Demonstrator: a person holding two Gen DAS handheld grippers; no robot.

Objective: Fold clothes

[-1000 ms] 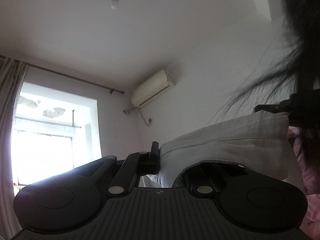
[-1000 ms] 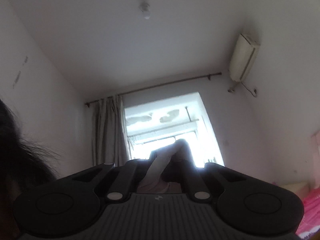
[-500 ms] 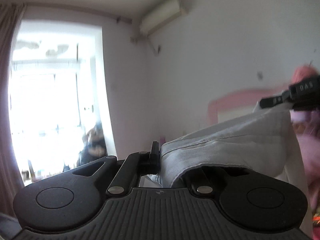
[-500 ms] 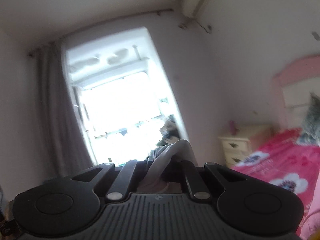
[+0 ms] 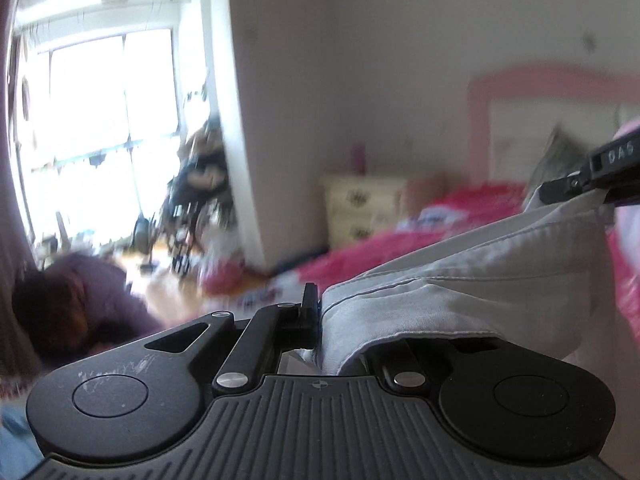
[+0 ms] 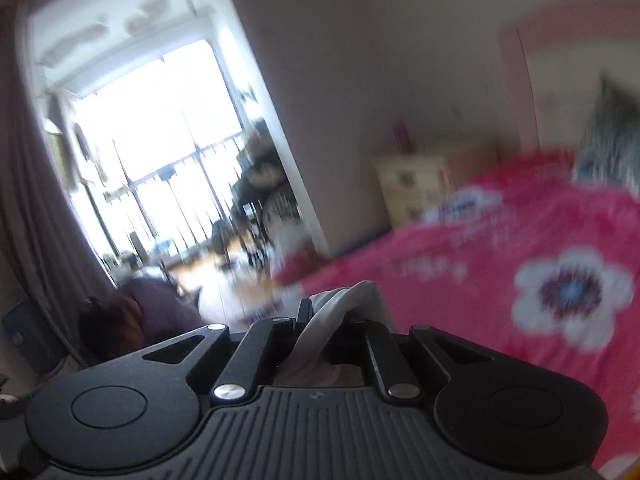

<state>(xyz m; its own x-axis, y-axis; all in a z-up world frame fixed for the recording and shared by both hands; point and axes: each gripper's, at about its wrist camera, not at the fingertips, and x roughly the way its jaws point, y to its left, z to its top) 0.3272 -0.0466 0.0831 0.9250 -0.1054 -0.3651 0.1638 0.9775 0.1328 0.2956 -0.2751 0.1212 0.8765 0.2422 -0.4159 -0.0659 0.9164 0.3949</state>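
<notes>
A light grey garment (image 5: 472, 280) is stretched in the air between both grippers, above a bed with a pink flowered cover (image 6: 520, 248). My left gripper (image 5: 318, 316) is shut on one seamed edge of it; the cloth drapes over the right finger and hides it. In the left wrist view the right gripper (image 5: 576, 190) shows at the far right, clamped on the other end. In the right wrist view my right gripper (image 6: 320, 316) is shut on a bunched fold of the same garment (image 6: 340, 308). Both point slightly downward toward the bed.
A cream nightstand (image 5: 360, 208) stands by the pink headboard (image 5: 540, 76), with a grey pillow (image 6: 608, 140) at the bed's head. A person in a purple top (image 5: 92, 292) crouches low at the left. A bright window (image 5: 100, 128), a curtain and clutter fill the far side.
Both grippers have swung down from facing the ceiling to facing the bed and floor, carrying the garment still stretched between them. The grips have not changed.
</notes>
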